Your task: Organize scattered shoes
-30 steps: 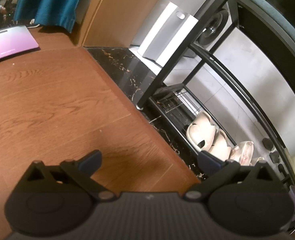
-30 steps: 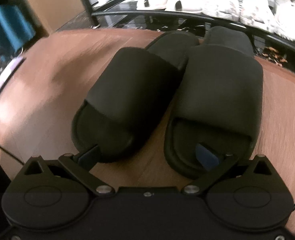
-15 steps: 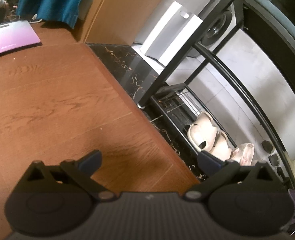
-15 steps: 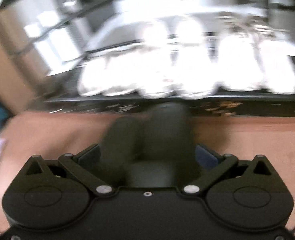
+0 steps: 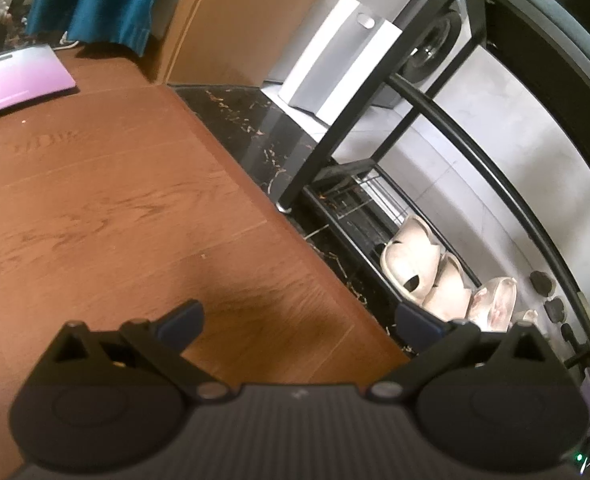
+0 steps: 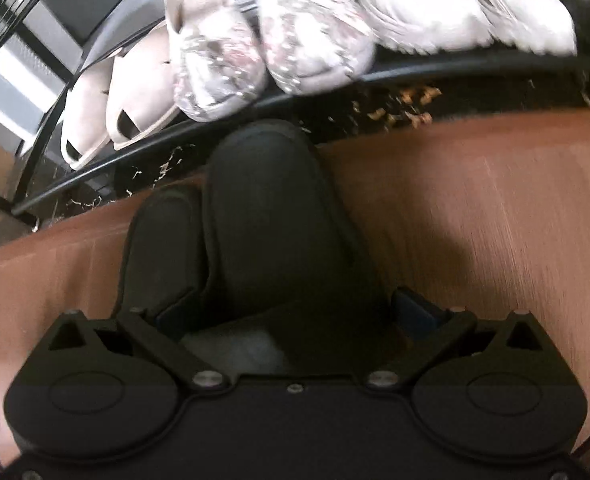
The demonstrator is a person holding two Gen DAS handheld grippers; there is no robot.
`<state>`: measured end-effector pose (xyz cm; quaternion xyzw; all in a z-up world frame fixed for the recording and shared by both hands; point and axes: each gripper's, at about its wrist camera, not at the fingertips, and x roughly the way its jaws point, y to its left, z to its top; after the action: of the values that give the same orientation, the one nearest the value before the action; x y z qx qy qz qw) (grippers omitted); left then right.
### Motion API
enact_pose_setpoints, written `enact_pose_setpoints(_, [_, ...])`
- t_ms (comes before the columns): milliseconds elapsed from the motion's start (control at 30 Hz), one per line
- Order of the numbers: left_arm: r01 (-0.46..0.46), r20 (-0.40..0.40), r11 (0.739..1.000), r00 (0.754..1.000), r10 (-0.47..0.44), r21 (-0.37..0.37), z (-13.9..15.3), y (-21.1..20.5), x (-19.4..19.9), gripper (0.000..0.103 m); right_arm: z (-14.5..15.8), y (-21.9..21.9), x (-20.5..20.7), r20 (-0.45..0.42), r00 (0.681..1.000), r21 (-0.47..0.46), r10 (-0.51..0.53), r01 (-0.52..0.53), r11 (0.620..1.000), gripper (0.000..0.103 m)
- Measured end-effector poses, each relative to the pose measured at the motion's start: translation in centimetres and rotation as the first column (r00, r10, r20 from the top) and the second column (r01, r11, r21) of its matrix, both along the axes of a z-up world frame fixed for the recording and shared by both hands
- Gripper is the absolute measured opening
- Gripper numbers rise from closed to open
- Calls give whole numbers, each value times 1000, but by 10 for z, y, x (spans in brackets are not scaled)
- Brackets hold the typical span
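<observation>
While straddling the black slides [image 6: 271, 240], right gripper [image 6: 291, 316] spread wide, blue fingertips [image 6: 413, 307] on the outer flanks of the pair, jaws not visibly pressing. Cannot tell for sure whether lifted or lying on the wooden floor [image 6: 475, 208]. Slides packed side by side, right one overlapping the left, toes pointing at the black shoe rack [image 6: 415, 70]. On the rack's lowest shelf: cream sandals [image 6: 111, 116], glittery pink shoes [image 6: 263, 40], white sneakers [image 6: 463, 8], all in a row, toes outward. Left gripper [image 5: 299, 320] hanging over bare wooden floor [image 5: 115, 208], jaws wide apart, gripping nothing, well to the side of the rack. Beyond, a white paper bag [image 5: 341, 56] and blue cloth [image 5: 95, 0].
</observation>
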<state>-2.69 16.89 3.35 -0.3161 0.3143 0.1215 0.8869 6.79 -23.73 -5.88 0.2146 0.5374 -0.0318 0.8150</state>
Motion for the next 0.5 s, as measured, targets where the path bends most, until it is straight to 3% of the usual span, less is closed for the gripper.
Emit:
enact_pose_setpoints(267, [-7,17,1000,1000,7,-12,2,3,-5,102,-1,6,-23,-54,993,14,-106,107,994,103])
enact_pose_setpoints(433, [-6,28,1000,1000,6,-2,4,3,-7,102,8,1,-47,111,972,85,-206,197,977,103])
enact_pose_setpoints(500, [-7,29,1000,1000,7,0,4,3,-7,102,25,4,-75,275,925,101,-262,244,965,103])
